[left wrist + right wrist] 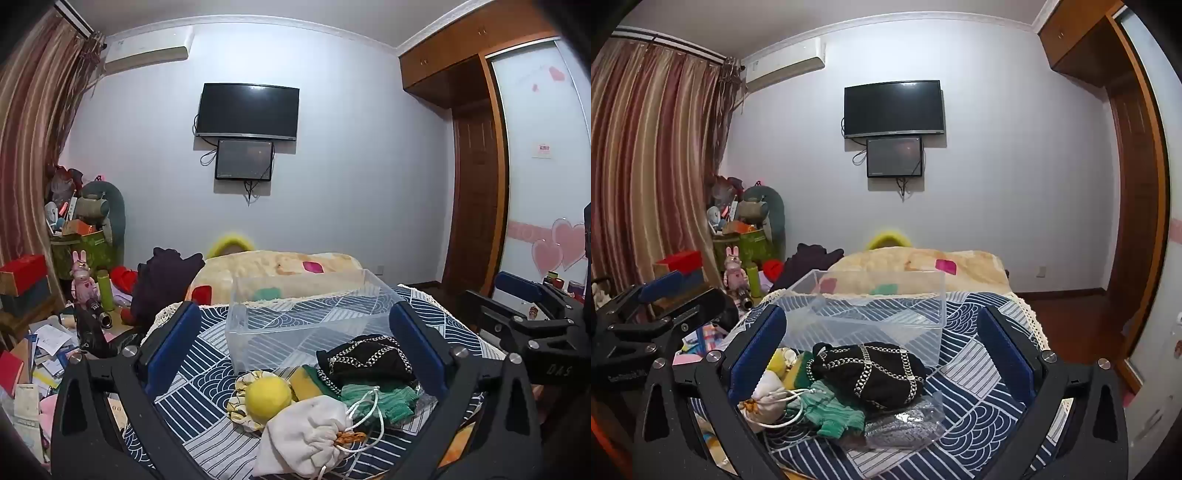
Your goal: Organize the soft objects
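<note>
Above the soft pile, left tongs and right tongs gape wide, touching nothing.

We face a pale bluish wall carrying a dark television, with a smaller black screen mounted just beneath it and cables dangling below. An air conditioner sits high near the ceiling corner, beside striped reddish-brown curtains. On our right stands a wooden wardrobe with a sliding door bearing pink hearts. Dark wooden floor shows beyond the bed. Cluttered boxes fill the left corner.
</note>
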### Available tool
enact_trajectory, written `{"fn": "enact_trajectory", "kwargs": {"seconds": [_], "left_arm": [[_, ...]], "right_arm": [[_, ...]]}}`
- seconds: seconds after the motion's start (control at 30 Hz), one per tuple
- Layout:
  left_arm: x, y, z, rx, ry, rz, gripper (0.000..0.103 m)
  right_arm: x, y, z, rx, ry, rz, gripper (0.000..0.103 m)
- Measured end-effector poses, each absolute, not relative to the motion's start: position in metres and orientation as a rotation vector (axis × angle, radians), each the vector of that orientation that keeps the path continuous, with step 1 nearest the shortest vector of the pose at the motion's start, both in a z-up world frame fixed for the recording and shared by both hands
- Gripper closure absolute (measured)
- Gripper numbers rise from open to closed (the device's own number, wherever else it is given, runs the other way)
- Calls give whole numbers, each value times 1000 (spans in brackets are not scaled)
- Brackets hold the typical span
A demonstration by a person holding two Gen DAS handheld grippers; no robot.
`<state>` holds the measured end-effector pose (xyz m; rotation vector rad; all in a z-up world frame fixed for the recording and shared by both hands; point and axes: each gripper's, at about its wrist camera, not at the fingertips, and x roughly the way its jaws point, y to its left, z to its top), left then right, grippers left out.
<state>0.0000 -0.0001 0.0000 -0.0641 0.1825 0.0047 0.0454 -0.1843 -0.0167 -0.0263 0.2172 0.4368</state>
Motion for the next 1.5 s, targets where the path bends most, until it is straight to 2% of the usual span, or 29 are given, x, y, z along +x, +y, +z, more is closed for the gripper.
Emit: {"fn": "enact_trajectory", "kwargs": {"seconds": [1.5], "left_arm": [[-5, -5, 2, -45, 166, 2, 0]], "right_arm": [[41, -185, -14, 16, 221, 452, 0]]}}
